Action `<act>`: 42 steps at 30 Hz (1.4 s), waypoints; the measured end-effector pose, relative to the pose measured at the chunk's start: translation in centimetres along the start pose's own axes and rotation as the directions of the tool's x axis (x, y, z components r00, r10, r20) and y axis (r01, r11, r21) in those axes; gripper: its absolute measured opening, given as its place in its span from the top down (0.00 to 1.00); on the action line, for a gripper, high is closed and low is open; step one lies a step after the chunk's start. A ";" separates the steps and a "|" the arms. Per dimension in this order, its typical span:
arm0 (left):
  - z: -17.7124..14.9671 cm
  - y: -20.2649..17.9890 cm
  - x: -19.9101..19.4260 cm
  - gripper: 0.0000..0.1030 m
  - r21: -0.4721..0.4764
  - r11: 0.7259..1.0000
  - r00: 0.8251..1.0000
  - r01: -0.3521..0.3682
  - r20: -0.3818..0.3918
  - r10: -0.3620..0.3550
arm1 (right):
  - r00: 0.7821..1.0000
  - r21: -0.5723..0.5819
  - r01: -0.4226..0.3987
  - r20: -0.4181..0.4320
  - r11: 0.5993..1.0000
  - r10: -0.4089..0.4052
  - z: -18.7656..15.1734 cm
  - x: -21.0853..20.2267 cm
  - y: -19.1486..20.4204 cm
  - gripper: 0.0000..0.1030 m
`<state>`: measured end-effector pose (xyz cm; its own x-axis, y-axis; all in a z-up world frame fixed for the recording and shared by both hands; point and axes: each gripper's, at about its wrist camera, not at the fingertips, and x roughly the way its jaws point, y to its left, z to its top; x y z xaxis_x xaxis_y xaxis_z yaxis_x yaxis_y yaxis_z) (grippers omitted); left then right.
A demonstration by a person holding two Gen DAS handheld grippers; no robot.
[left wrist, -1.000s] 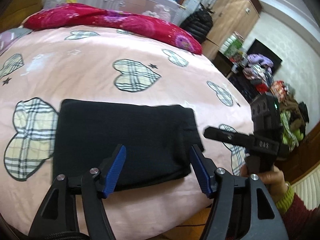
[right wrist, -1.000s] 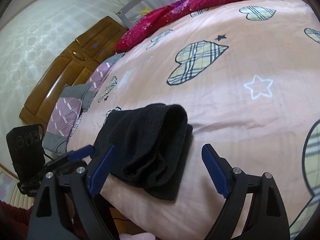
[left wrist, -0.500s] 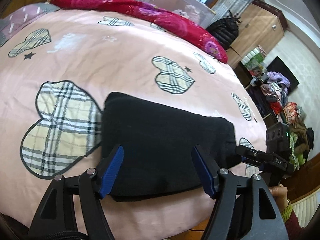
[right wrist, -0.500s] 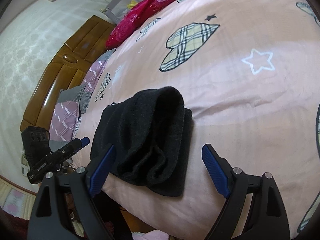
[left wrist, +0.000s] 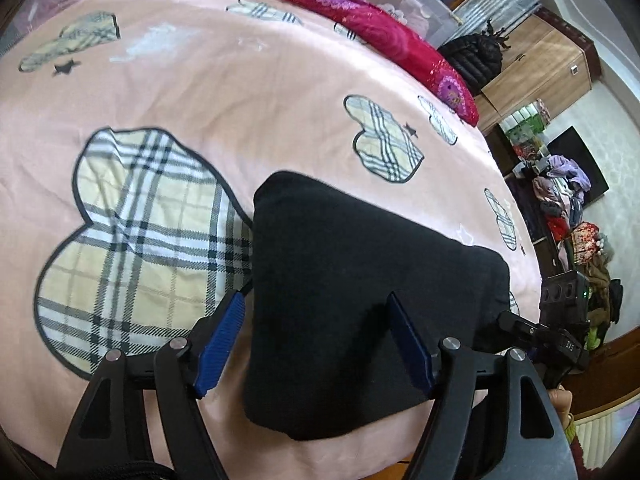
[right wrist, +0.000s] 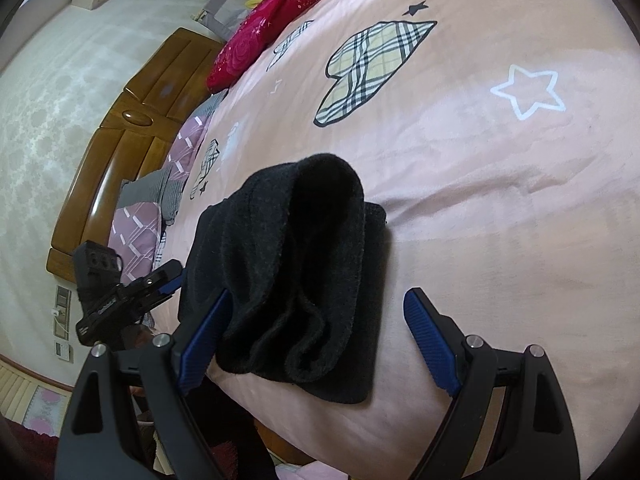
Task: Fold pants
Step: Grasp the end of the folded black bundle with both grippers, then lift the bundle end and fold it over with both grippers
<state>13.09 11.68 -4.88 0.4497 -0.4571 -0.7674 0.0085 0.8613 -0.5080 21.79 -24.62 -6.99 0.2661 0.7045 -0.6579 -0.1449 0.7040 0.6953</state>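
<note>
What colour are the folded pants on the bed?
Black. The pants show best in the left wrist view, lying on the pink bedspread.

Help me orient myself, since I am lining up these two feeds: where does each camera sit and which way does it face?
Left wrist: sits on the left gripper, looks along its open jaws over the folded black pants on the pink bedspread toward the wardrobe; the right gripper shows at right.
Right wrist: sits on the right gripper, jaws open, looks at the pants' open end toward the wooden headboard; the left gripper shows at left.
Shared: pants, bedspread, red quilt.
</note>
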 end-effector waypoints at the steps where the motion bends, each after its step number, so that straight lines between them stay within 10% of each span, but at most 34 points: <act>1: 0.1 0.2 0.3 0.29 -0.007 1.000 1.000 0.005 -0.008 -0.005 | 1.000 0.002 -0.002 -0.001 1.000 0.002 0.0 0.1 -0.1 0.15; 27: -0.2 1.6 3.0 0.27 -0.072 0.995 0.996 0.074 -0.052 -0.078 | 0.999 0.049 -0.051 -0.005 0.997 0.051 -1.1 1.1 -0.9 0.16; 42: -0.9 1.2 4.6 0.50 -0.073 0.994 0.995 0.085 -0.044 -0.088 | 0.990 0.094 -0.139 0.008 0.986 0.139 -2.0 2.2 -1.9 0.47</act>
<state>14.40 10.41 -9.40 0.4078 -0.5402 -0.7361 -0.0190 0.8010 -0.5984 20.76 -24.22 -10.33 0.2515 0.7946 -0.5526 -0.0901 0.5877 0.8041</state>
